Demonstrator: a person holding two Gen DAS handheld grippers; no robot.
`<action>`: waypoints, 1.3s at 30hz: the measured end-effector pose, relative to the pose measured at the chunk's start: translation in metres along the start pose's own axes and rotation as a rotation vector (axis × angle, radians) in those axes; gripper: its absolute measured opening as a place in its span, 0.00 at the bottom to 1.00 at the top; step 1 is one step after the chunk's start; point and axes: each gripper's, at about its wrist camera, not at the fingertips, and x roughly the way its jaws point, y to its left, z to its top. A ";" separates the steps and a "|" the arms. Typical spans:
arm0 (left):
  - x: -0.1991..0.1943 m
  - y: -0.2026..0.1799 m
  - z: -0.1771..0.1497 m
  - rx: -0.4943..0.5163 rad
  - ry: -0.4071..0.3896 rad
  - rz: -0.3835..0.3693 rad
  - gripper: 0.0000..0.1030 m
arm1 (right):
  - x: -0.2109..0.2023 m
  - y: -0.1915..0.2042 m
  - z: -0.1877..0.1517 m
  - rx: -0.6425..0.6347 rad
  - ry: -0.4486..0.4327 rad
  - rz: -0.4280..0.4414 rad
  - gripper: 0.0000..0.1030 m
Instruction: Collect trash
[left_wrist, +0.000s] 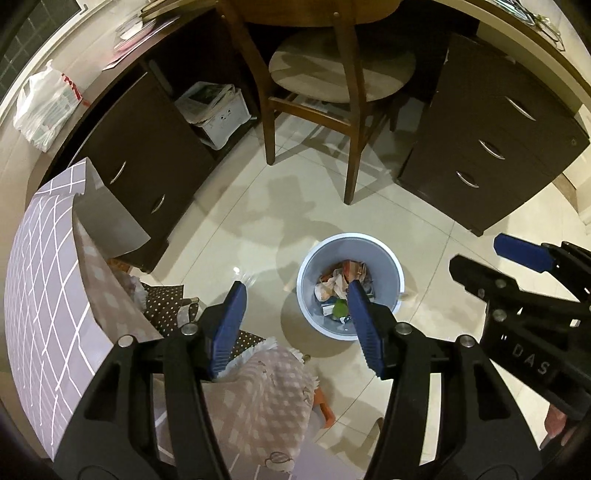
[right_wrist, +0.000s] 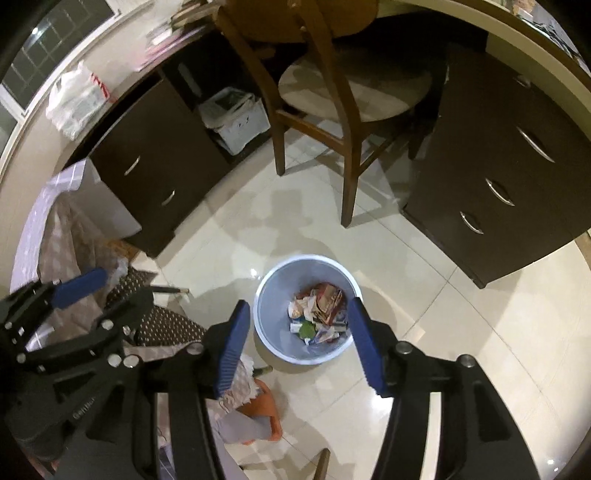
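1. Bin (left_wrist: 349, 284): pale plastic pail on the floor (left_wrist: 236, 221), in front of the chair (left_wrist: 332, 74); probably light, stiff and smooth-walled, best taken at the rim.
2. Trash (right_wrist: 319, 314): crumpled wrappers and paper already inside the bin; likely light, soft and easily crushed.
3. Left tongs (left_wrist: 297, 325): jaws about half open, nothing between them, above the bin.
4. Right tongs (right_wrist: 299, 339): likewise half open and empty.
5. Writing: raised letters "DAS" on the right tongs' body; wrapper print unreadable.
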 end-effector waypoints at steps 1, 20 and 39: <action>0.000 0.001 0.000 -0.003 0.001 0.000 0.55 | 0.001 0.001 -0.002 -0.008 0.008 0.001 0.53; -0.033 0.007 -0.045 -0.023 -0.056 -0.063 0.55 | -0.028 0.000 -0.050 0.021 -0.015 0.042 0.53; -0.158 0.041 -0.172 -0.163 -0.329 -0.096 0.69 | -0.157 0.048 -0.149 -0.037 -0.377 0.045 0.84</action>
